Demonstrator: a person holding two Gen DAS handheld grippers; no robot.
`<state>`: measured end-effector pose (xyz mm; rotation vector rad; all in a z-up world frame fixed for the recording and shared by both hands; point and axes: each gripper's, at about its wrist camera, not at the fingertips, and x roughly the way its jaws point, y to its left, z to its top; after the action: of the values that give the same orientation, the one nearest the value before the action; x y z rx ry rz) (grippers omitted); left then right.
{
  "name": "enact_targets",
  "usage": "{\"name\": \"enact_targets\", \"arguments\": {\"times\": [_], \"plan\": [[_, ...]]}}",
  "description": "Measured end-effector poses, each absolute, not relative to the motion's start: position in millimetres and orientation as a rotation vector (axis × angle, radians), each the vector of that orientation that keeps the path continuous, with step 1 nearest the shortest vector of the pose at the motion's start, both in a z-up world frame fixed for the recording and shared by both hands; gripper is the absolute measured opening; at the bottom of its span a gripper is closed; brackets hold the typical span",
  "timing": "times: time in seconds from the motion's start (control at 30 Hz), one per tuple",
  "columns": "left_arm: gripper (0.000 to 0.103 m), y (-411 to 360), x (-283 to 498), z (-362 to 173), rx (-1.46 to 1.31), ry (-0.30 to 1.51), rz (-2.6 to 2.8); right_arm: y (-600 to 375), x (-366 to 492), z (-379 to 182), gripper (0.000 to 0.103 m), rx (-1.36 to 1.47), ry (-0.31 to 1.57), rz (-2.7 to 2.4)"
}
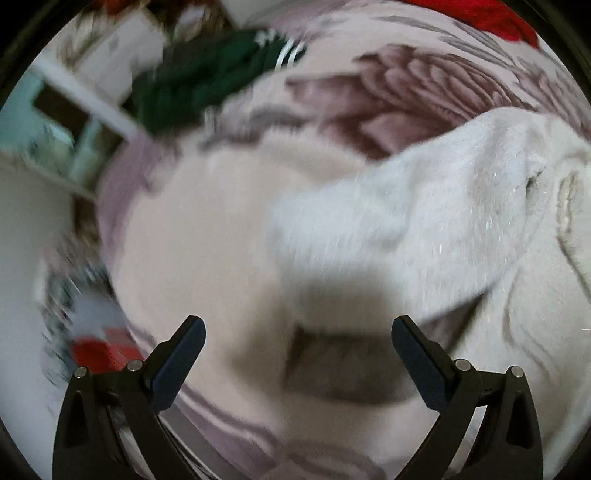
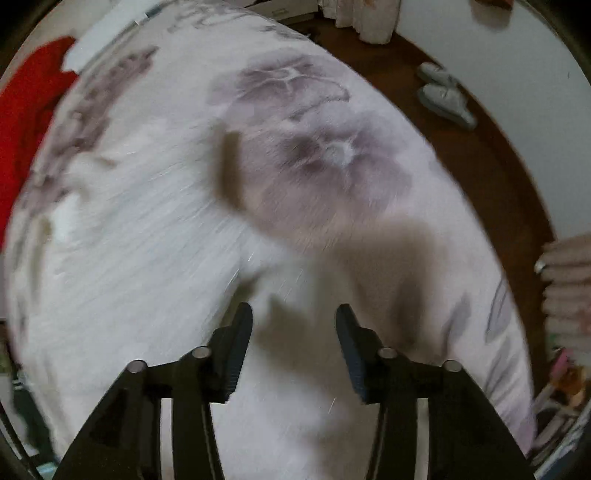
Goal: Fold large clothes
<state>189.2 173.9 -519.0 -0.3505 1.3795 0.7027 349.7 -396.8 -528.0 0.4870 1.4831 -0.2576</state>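
Note:
A large white fluffy garment (image 1: 424,221) lies on a bed with a pale floral cover (image 1: 406,92). In the left wrist view it fills the right half, one sleeve-like part reaching toward the middle. My left gripper (image 1: 297,325) is open and empty, above the bed cover just left of the garment. In the right wrist view the same white garment (image 2: 140,258) spreads over the left and lower part, blurred by motion. My right gripper (image 2: 294,314) is open, its fingers on either side of white fabric just below them; nothing is pinched.
A dark green garment (image 1: 207,81) and a red garment (image 1: 495,18) lie at the far side of the bed; the red one also shows in the right wrist view (image 2: 29,122). Grey slippers (image 2: 443,92) sit on the brown floor beside the bed. Stacked items (image 2: 569,288) stand at right.

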Motion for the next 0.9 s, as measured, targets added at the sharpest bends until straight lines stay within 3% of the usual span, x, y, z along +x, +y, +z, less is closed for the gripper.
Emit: {"name": "enact_targets", "arguments": {"times": [0.13, 0.27, 0.3, 0.37, 0.4, 0.43, 0.67, 0.73, 0.9], "plan": [[0.103, 204.7, 151.6, -549.9, -0.847, 1.344, 0.592, -355.1, 308.3, -519.6, 0.051, 0.488, 1.551, -0.092], [0.1, 238.3, 133.3, -584.2, -1.208, 1.133, 0.523, -298.5, 289.7, -538.1, 0.051, 0.512, 1.652, -0.012], [0.096, 247.3, 134.1, -587.9, -1.25, 1.052, 0.512, -285.8, 287.8, -542.0, 0.051, 0.523, 1.667, -0.004], [0.068, 261.9, 143.8, -589.4, -1.242, 0.963, 0.518, -261.1, 295.7, -547.6, 0.051, 0.495, 1.674, 0.003], [0.033, 267.1, 150.4, -588.7, -1.217, 0.942, 0.519, -250.4, 295.1, -549.1, 0.051, 0.474, 1.672, 0.006], [0.01, 273.0, 161.6, -587.5, -1.183, 0.945, 0.52, -239.9, 296.6, -548.9, 0.051, 0.456, 1.67, 0.011], [0.009, 338.8, 166.5, -512.4, -1.042, 0.715, 0.524, -211.6, 312.8, -540.2, 0.051, 0.386, 1.657, 0.015], [0.009, 364.4, 163.3, -517.1, -1.061, 0.701, 0.528, -205.5, 312.4, -542.3, 0.051, 0.383, 1.659, 0.005], [0.015, 382.4, 174.4, -560.5, -1.065, 0.882, 0.512, -198.6, 309.8, -552.5, 0.053, 0.384, 1.685, -0.041]]}}
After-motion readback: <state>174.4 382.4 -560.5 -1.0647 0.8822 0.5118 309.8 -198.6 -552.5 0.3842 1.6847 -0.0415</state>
